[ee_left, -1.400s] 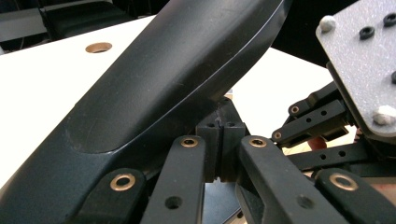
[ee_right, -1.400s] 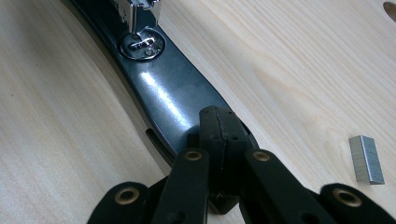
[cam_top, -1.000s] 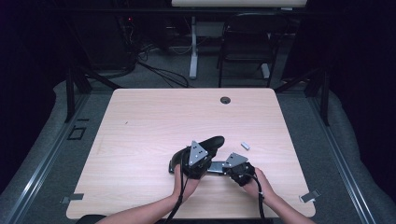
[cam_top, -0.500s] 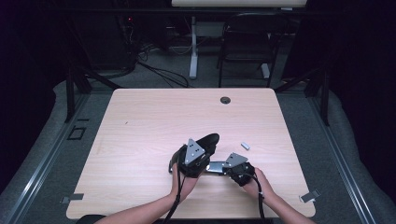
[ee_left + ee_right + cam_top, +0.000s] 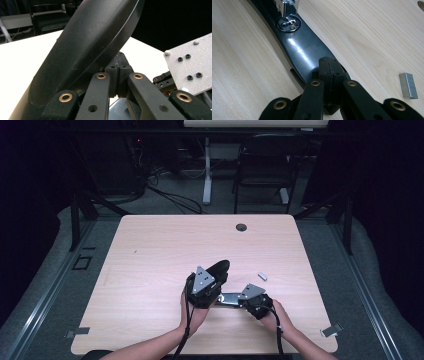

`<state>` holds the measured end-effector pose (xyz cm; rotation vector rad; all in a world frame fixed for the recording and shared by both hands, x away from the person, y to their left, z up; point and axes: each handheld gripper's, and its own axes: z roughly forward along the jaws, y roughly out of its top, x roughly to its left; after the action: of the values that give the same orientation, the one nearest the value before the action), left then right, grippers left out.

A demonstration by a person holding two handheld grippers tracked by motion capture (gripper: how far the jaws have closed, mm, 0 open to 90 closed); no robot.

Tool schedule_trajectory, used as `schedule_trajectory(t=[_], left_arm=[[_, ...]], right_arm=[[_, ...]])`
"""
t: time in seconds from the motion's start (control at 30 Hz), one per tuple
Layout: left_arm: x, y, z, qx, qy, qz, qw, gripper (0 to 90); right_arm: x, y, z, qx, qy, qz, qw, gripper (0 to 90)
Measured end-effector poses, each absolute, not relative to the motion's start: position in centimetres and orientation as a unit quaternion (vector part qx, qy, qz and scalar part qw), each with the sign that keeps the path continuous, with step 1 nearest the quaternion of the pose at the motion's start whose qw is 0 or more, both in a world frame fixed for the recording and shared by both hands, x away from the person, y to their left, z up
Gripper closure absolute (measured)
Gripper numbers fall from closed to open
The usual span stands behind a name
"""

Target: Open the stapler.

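L gripper (image 5: 216, 281) sits near the front-centre of the table (image 5: 150, 255), held in the person's left hand (image 5: 192, 312). Jaws pressed together, pads meeting w/ no gap in the left gripper view (image 5: 119, 75); nothing clamped between them. Its tips rest against the underside of the stapler lid (image 5: 85, 50), the black top arm, which is swung up & tilted away from the stapler base, rising up-right in the high view (image 5: 219, 270). Whether the tips press the lid or just touch it: can't tell.

R gripper (image 5: 239, 299) is just right of the L one, in the right hand (image 5: 272, 317). Jaws also closed tight, pads flush in the right gripper view (image 5: 329, 71). Tips sit down on the rear part of the stapler base (image 5: 304, 52), a glossy dark strip lying flat on the wood. Farther along the base from the tips is the round metal anvil (image 5: 289, 24), w/ the chrome staple magazine (image 5: 286, 5) end standing right above it.

Stapler as a whole: lies between the two grippers, base (image 5: 227, 297) flat on table, lid opened up over the L gripper.

A small strip of staples (image 5: 408, 85) lies loose on the table right of the base, apart from it; in the high view (image 5: 262, 276) it's beyond & right of the stapler. A round grommet hole (image 5: 241, 227) sits at the far edge, well apart from the stapler.
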<state>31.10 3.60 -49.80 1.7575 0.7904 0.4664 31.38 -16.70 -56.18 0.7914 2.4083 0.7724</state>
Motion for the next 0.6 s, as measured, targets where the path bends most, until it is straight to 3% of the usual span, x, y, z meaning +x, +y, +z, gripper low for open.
schedule_trajectory(t=[0.6], left_arm=[[31.0, 5.2, -48.9, 0.727, 0.351, 0.197, 0.556, 90.0]], right_arm=[[31.4, -16.8, -56.2, 0.292, 0.881, 0.283, 0.241, 90.0]])
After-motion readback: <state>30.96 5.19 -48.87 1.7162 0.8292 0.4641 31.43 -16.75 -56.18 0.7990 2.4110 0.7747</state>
